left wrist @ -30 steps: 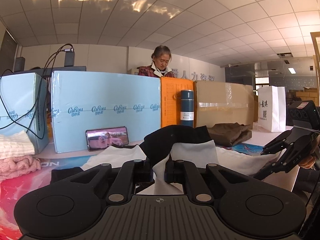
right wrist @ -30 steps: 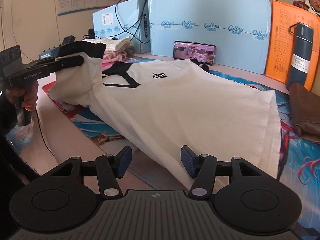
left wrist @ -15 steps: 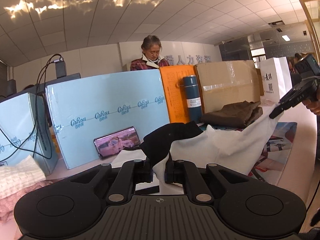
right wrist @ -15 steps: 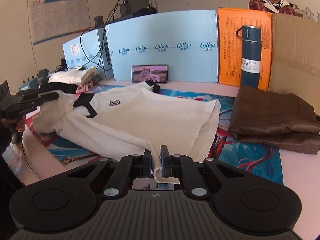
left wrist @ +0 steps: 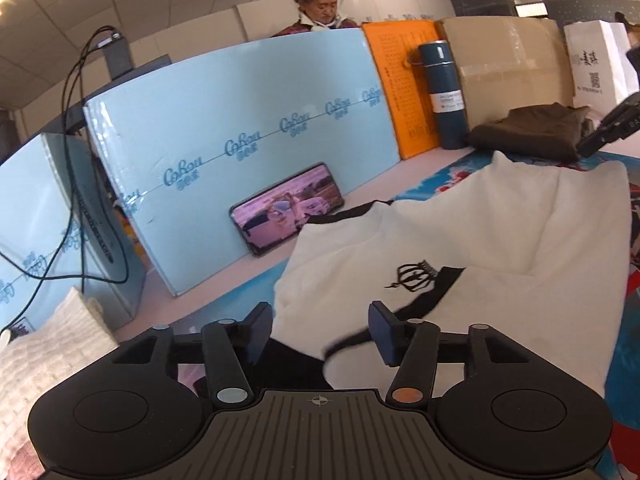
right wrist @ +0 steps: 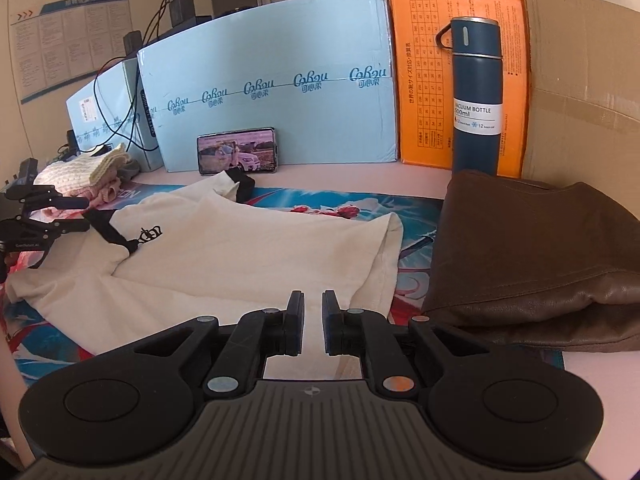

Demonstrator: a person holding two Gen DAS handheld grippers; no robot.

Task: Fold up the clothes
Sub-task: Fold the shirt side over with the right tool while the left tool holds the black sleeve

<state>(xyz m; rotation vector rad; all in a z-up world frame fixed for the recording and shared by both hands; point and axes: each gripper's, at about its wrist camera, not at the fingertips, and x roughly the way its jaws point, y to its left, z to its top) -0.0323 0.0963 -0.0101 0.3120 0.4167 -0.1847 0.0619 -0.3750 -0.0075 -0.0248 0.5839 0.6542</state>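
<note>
A white T-shirt (left wrist: 500, 232) with black trim and a small crown logo (left wrist: 412, 278) lies folded over on the printed mat (right wrist: 340, 204). My left gripper (left wrist: 320, 316) hovers over its collar end, jaws opening wide; the cloth lies below them and neither pad presses it. The right wrist view shows that gripper (right wrist: 80, 214) at the far left, by the black collar. My right gripper (right wrist: 313, 300) is low over the shirt's (right wrist: 240, 248) hem end. Its jaws are opening, a narrow gap between the pads, with cloth visible beyond and nothing pinched.
A folded brown garment (right wrist: 540, 248) lies right of the shirt. Behind stand a blue vacuum bottle (right wrist: 476, 96), an orange board, a cardboard box, blue foam boards (right wrist: 272, 80) and a propped phone (right wrist: 236, 150). Knitwear (right wrist: 92, 168) is piled at the left. A person (left wrist: 320, 0) stands behind the boards.
Both grippers were shut on shirt edges and carried them across. The left has let go and opened wide; the right's jaws have parted slightly. The shirt now lies flat, folded.
</note>
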